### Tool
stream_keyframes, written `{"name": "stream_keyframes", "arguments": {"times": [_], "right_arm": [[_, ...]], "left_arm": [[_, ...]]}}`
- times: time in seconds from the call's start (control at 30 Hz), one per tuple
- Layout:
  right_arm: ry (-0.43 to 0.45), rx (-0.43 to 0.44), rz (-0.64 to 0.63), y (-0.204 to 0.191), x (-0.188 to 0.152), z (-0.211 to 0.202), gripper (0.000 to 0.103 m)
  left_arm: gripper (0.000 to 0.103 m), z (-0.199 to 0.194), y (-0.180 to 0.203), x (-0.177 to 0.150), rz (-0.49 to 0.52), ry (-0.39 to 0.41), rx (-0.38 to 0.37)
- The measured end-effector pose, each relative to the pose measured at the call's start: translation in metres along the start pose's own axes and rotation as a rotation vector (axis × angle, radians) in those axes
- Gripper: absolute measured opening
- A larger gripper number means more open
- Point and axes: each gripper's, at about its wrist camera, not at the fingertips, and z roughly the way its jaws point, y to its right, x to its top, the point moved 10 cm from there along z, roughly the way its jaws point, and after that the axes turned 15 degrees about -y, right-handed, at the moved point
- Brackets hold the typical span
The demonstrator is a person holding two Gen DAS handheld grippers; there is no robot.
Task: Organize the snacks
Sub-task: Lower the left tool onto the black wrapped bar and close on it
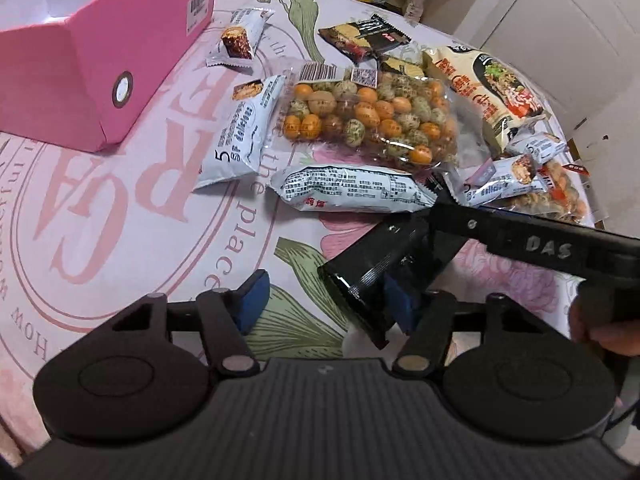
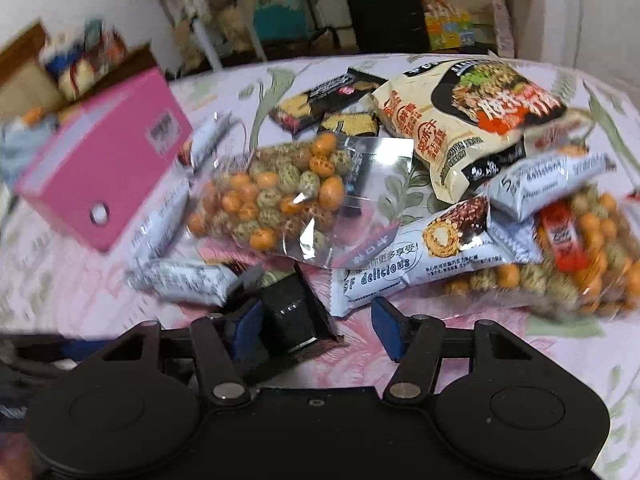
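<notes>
On the floral tabletop (image 1: 120, 208) both tools hang half-closed and empty over a black packet (image 2: 294, 316), so grip its middle before carrying it to the pink box (image 1: 100, 52).

Open pink cardboard box (image 1: 104, 64) at ten o'clock; clear bag of orange-green coated nuts (image 1: 372, 120) at centre; left gripper (image 1: 328, 304) apart.

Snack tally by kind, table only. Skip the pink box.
White snack-bar packs: 5
Clear bags of coated peanuts: 2
Black cracker packets: 2
Noodle bag: 1
Black packet nearest the cameras, kind unclear: 1
Total: 11
</notes>
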Motion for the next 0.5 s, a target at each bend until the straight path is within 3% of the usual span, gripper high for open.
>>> {"name": "stream_keyframes", "arguments": {"times": [0.1,0.2,0.37,0.5], "right_arm": [[-0.031,0.073,0.009,-0.006,-0.006,0.000,0.045],[-0.048,0.055,-0.059,-0.014,-0.014,-0.006,0.040],[-0.073,0.052,-0.080,-0.016,-0.025,-0.013,0.038],[-0.124,0.082,-0.078,-0.020,-0.035,-0.016,0.039]], "left_arm": [[0.042,-0.005,0.000,-0.002,-0.009,0.001,-0.049],[0.041,-0.003,0.001,-0.004,-0.038,-0.037,-0.115],[0.040,-0.003,-0.004,-0.003,-0.082,-0.037,-0.159],[0.045,-0.007,-0.004,-0.004,-0.047,-0.054,-0.139]]}}
